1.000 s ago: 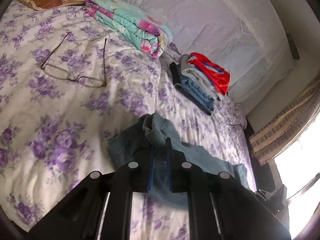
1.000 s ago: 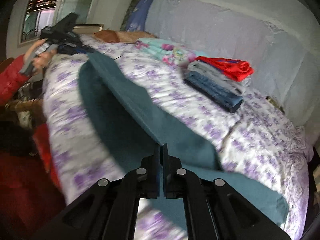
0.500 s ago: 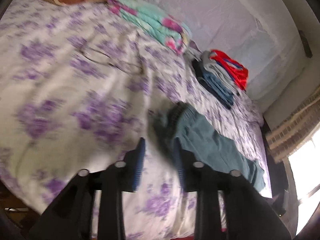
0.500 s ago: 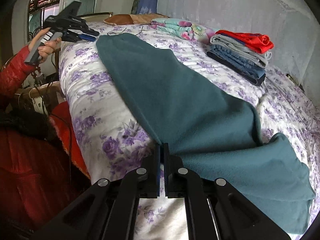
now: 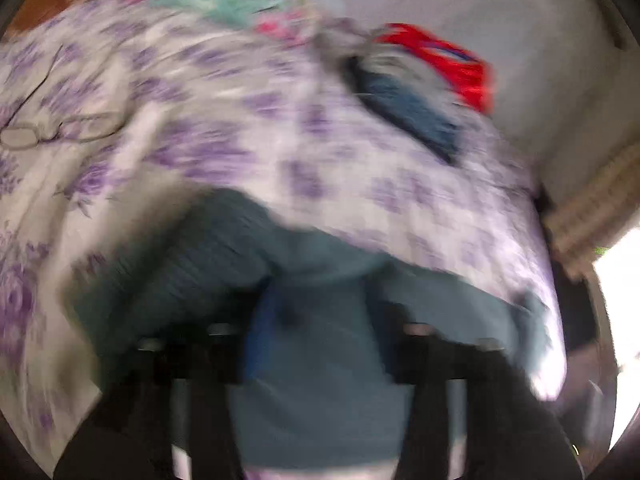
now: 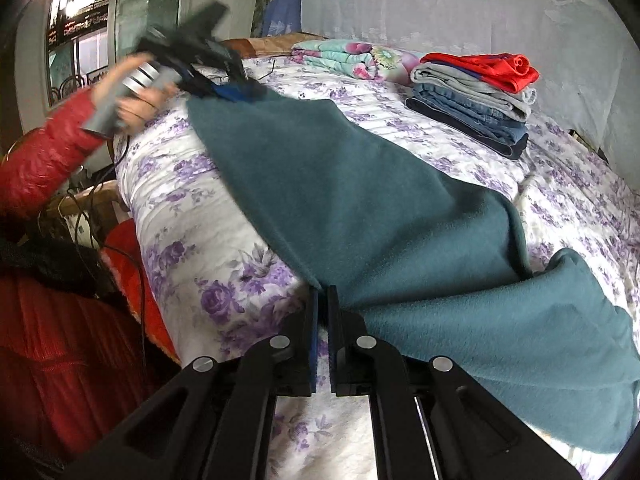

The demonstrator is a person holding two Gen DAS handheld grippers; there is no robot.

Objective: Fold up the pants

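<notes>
Pinching the near edge of the teal pants (image 6: 360,200) in your right gripper (image 6: 322,294), you have them stretched across the floral bed (image 6: 224,264), your blurred left gripper (image 5: 316,300) just closing, jaws apart around the far end, folded clothes (image 6: 476,108) and glasses (image 5: 60,132) well clear.

The bed (image 6: 224,236) is covered by a white sheet printed with purple flowers. Teal pants (image 6: 360,184) are spread across it; a stack of folded clothes (image 6: 476,100), a rolled floral quilt (image 6: 352,58) and spectacles (image 5: 60,132) lie farther back.

Pants (image 6: 360,184) lie across the bed (image 6: 440,140), before stacked clothes (image 6: 476,100).
</notes>
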